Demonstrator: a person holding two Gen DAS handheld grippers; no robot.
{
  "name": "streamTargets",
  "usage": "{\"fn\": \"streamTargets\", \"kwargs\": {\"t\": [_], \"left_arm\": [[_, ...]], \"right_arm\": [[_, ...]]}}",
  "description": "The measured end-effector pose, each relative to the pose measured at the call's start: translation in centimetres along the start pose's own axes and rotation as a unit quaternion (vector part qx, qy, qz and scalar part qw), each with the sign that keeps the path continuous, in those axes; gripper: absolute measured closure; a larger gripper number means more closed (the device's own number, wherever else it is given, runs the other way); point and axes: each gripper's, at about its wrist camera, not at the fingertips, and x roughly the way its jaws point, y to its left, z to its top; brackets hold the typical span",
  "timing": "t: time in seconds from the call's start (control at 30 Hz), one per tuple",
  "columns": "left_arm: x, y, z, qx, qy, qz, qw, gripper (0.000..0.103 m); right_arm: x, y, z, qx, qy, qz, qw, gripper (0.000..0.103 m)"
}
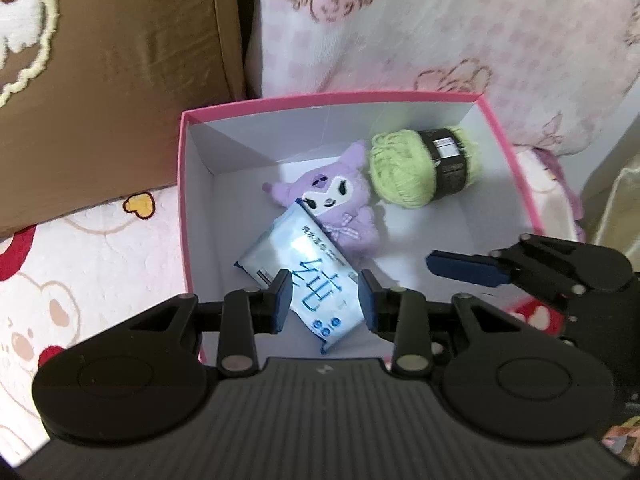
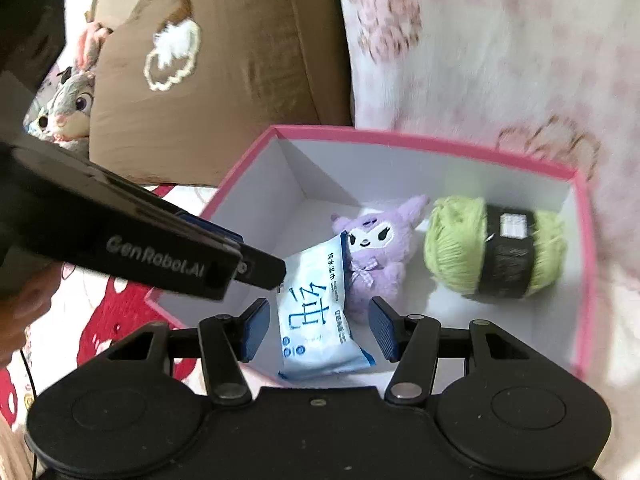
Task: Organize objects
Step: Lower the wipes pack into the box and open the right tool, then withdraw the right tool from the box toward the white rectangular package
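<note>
The wipes packet [image 1: 304, 276] lies flat on the white floor of the pink box [image 1: 185, 184], right between and just ahead of my left gripper [image 1: 326, 300], whose fingers [image 1: 280, 300] stand apart on either side of the packet's near end; I cannot tell whether the pads actually touch the wrapper, and nothing looks clamped. My right gripper [image 2: 318, 330] hangs over the near wall of the same box, its fingers [image 2: 254, 330] also spread wide and holding nothing, with the same packet [image 2: 316, 320] seen between them but lower down, inside the box. Just beyond the left fingers the packet's far corner overlaps the purple plush toy [image 1: 336, 204], and ahead and to the right of that sits the green yarn ball [image 1: 420, 168] with its dark paper band, close to the box's far right corner. From the left wrist I see the right gripper's fingers [image 1: 464, 268] coming in from the right over the box rim. The right wrist shows what the left one misses: the left gripper's black body [image 2: 120, 240] with white lettering crossing in from the left, its tip just over the packet, plus a grey plush rabbit [image 2: 68, 108] beside the brown cushion [image 2: 224, 72] far off to the left. Both views show the patterned pink bedding [image 1: 440, 28] behind the box.
</note>
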Motion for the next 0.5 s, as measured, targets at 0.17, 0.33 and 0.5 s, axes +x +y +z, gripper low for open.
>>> {"fn": "streamTargets", "kwargs": {"t": [0.17, 0.33, 0.5], "left_arm": [[-3.5, -0.1, -1.4, 0.008, -0.013, -0.011, 0.9998, 0.067], [-7.1, -0.1, -3.0, 0.023, -0.019, -0.006, 0.9995, 0.064], [-10.3, -0.4, -5.1, 0.042, -0.009, -0.004, 0.9991, 0.064]], "right_arm": [[-4.4, 1.7, -0.3, -0.023, -0.013, -0.014, 1.0, 0.043], [-8.0, 3.4, -1.0, -0.041, -0.014, -0.023, 0.999, 0.041], [-11.7, 5.8, -2.4, -0.064, -0.024, -0.022, 0.997, 0.035]]}}
